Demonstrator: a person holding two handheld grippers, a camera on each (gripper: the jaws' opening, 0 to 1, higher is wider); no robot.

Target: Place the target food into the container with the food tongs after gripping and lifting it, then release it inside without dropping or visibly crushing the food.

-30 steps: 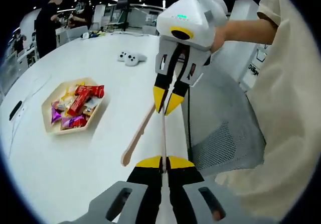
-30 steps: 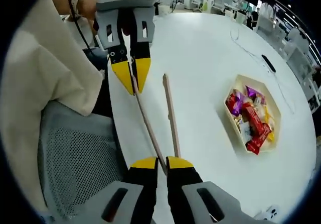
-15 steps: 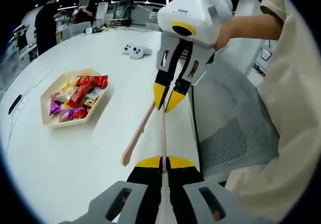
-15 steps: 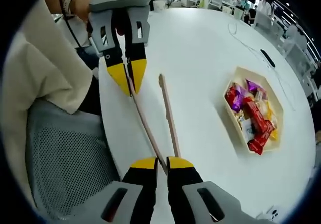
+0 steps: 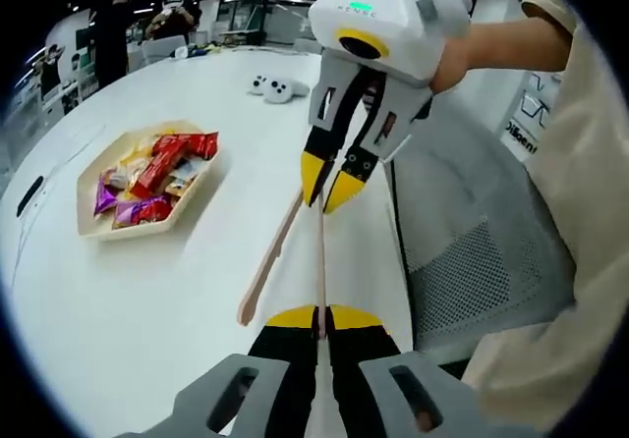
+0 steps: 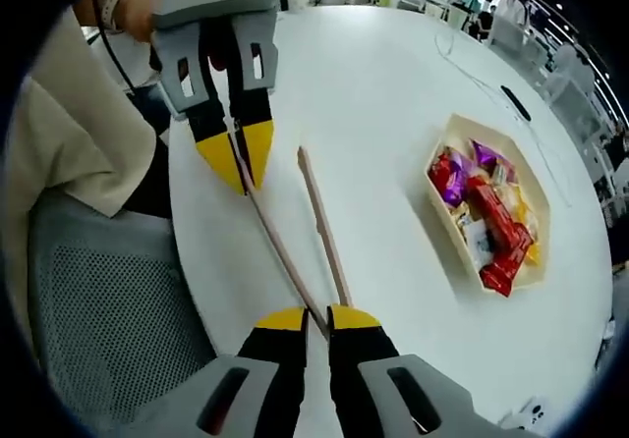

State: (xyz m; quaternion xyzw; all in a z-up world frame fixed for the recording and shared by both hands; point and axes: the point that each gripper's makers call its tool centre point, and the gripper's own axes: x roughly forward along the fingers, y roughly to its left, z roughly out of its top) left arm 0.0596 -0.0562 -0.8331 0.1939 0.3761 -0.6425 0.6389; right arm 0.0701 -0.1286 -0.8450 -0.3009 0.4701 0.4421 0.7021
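You held the food tongs (image 5: pixel 295 237) in the air between your two claws, each pinched onto an opposite end of the same long arm. In the left gripper view the left claw (image 5: pixel 319 317) was closed down on the near end of that arm, and the right claw (image 5: pixel 329 185) had its yellow tips nipped together on the far end. The right gripper view showed the mirror of it: the right claw (image 6: pixel 313 317) shut on the tongs (image 6: pixel 295 232) near the joint, the left claw (image 6: pixel 238 160) clamped on the far end.

The tongs' second arm hung free of both claws and splayed away toward the tray (image 5: pixel 93 224), so the tongs stood open. Their long axis ran from one claw to the other, roughly along the edge of the desk (image 5: pixel 147 301) and broadside to the tray, not pointing at it.

The food, a heap of wrapped snacks (image 5: pixel 155 173), lay in that tray, well apart from the tongs. From the tongs it sat across bare desk, on the side away from your body. Neither claw was clearly the nearer, I judged. No second container could be made out near the tray (image 6: pixel 536 276).

To reach the snacks (image 6: pixel 486 217), you would have needed to swing the open ends round toward the tray.
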